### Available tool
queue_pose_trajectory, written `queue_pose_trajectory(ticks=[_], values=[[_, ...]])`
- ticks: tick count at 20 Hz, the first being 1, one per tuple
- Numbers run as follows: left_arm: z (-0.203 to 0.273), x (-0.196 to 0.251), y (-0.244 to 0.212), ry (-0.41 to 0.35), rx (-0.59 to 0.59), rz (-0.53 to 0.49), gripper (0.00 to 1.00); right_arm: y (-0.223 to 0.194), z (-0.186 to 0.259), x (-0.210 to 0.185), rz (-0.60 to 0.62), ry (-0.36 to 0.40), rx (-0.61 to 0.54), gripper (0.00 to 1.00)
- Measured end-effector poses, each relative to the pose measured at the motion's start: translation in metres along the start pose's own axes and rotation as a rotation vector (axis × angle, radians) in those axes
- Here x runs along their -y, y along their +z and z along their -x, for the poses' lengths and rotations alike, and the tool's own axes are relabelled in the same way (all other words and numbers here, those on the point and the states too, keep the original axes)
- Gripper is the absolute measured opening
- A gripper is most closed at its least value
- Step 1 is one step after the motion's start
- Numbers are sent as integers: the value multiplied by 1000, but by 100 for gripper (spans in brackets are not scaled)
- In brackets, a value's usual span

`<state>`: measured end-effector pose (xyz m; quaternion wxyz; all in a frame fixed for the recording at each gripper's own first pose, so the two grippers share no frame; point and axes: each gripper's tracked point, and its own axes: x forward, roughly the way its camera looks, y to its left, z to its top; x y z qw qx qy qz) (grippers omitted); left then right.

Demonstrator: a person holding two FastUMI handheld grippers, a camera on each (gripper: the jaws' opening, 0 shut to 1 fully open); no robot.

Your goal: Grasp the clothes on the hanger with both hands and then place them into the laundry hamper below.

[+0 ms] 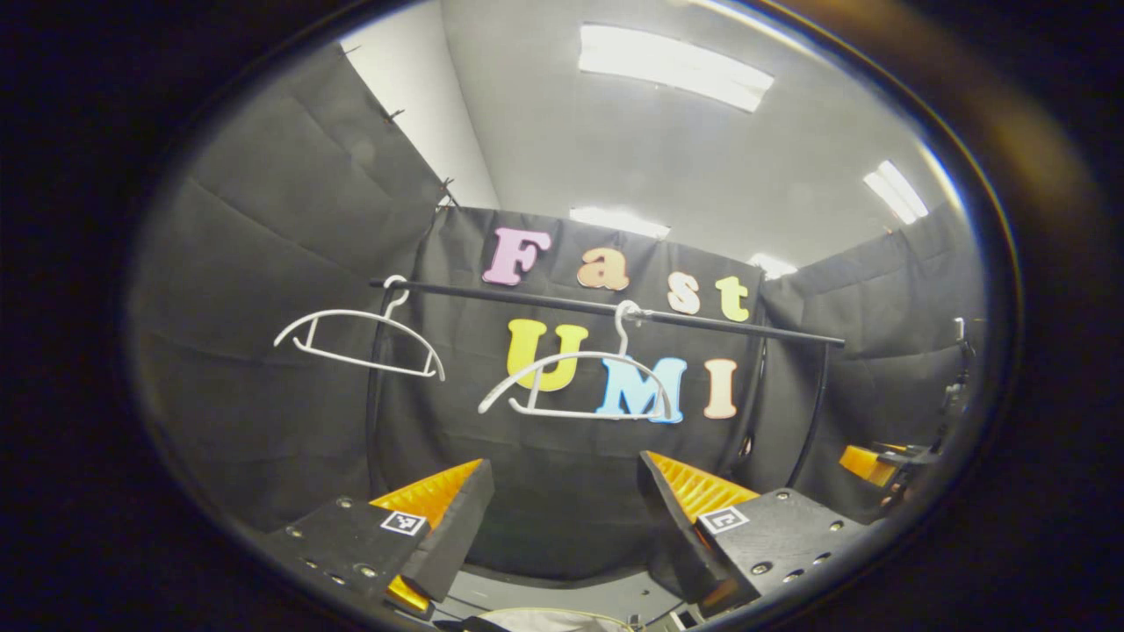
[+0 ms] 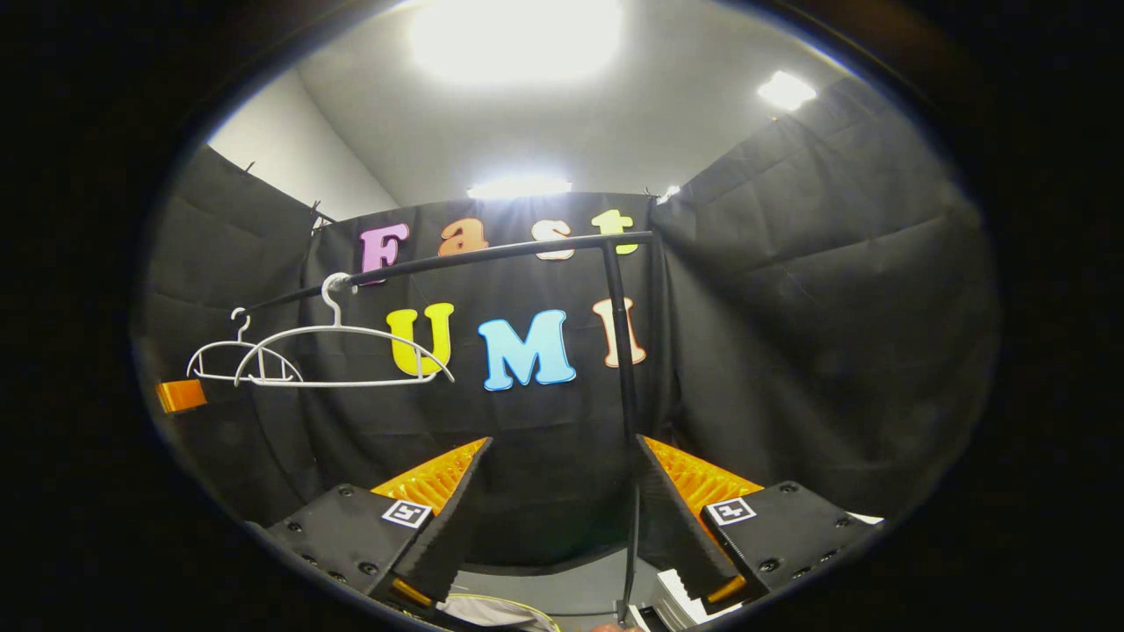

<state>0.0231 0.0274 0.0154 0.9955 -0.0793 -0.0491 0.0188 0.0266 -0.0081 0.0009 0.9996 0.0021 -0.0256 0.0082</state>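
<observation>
Clothes: none seen on either hanger; both hangers hang bare from the rail. A pale fold of fabric (image 1: 553,620) lies at the bottom edge of the left gripper view, below the fingers, and a similar pale piece (image 2: 492,612) at the bottom edge of the right gripper view. Judged to be the garment lying low, perhaps in the hamper; the hamper itself cannot be made out.

Near hanger (image 1: 580,382): white, hooked mid-rail, tilted.

Far hanger (image 1: 360,338): white, hooked at the rail's end, well apart from the first.

Rail (image 1: 606,307): dark bar on uprights, against the booth wall.

Left gripper (image 1: 562,500): fingers spread, holding nothing, pointed up toward the rail.

Right gripper (image 2: 562,491): fingers spread, holding nothing; the rail's upright post (image 2: 622,351) runs down just beside the right-hand finger.

Risks, as judged:
- Right gripper's finger may knock the post if swung sideways, shaking the rail.
- The tilted near hanger may slip off its hook if the rail is jolted.
- With both cameras aimed upward, the fabric below is barely seen, so whether it lies fully inside the hamper cannot be confirmed; a trailing edge could go unnoticed.
</observation>
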Motion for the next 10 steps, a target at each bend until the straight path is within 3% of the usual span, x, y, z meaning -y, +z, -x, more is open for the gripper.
queue_pose_trajectory(ticks=[6, 10], values=[[3, 5, -17, -98, -58, 2, 96, -8, 17, -21, 68, -1, 3, 98], [-3, -1, -20, -93, -66, -8, 96, 1, 20, -33, 94, 5, -8, 98]])
